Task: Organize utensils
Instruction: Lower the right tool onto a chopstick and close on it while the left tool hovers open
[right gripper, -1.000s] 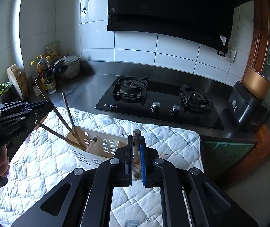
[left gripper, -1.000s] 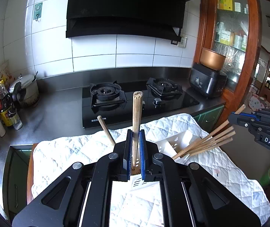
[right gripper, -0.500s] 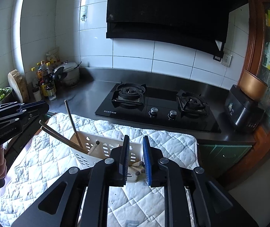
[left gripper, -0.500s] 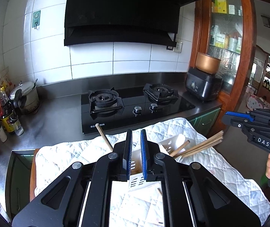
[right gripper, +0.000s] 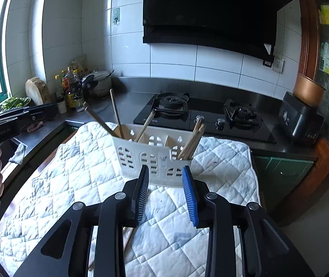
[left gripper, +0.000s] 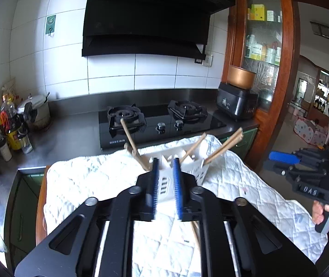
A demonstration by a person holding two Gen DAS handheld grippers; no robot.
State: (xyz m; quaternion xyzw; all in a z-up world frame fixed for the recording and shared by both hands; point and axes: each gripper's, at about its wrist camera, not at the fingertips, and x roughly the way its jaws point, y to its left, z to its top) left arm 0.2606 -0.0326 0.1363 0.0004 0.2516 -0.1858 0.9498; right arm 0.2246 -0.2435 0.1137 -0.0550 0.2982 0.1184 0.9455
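A white slotted utensil holder (right gripper: 150, 157) stands on the quilted white mat (right gripper: 72, 180); it also shows in the left wrist view (left gripper: 166, 177). Wooden chopsticks lean in its left compartment (right gripper: 116, 115) and its right compartment (right gripper: 193, 140). In the left wrist view chopsticks stick out to the left (left gripper: 132, 143) and to the right (left gripper: 224, 145). My left gripper (left gripper: 164, 180) is open and empty just in front of the holder. My right gripper (right gripper: 165, 187) is open and empty, a little in front of the holder. Loose chopsticks (right gripper: 128, 240) lie on the mat under my right gripper.
A black gas hob (right gripper: 201, 115) sits behind the mat. Oil bottles (right gripper: 71, 90) and a pot (right gripper: 97, 84) stand at the back left. A black cooker with a copper bowl (right gripper: 302, 113) stands at the right. The mat's right edge drops to the floor.
Both grippers have let go of their chopsticks, which now stand in the holder. Both grippers have opened and drawn back from the holder.
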